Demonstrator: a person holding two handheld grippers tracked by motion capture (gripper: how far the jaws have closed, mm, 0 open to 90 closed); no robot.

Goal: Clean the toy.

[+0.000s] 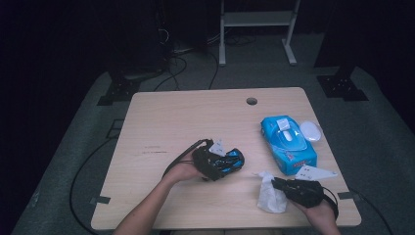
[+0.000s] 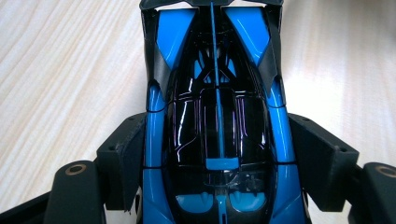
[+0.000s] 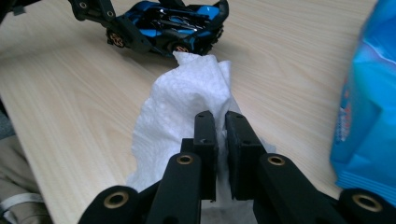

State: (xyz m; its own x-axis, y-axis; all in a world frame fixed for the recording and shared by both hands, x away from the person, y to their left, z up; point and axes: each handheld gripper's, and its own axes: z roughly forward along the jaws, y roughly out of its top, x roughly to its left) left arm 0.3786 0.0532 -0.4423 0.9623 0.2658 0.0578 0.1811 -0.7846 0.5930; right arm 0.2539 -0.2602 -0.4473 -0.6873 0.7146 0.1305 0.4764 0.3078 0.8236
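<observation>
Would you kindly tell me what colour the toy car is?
The toy car is blue and glossy black, best seen in the left gripper view.

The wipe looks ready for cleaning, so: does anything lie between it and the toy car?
Nothing visible does. The wipe, pinched in the right gripper, faces the toy car held by the left gripper across bare table.

two forearms in, both grippers clamped

the left gripper (image 1: 219, 163) sits near the table (image 1: 161, 122) middle, forearm slanting in from the near edge, jaws pressed on the sides of the toy car (image 2: 217, 130). the right gripper (image 1: 276, 183) rests at the table's near right corner, jaws pinching the white wipe (image 3: 187, 102).
</observation>
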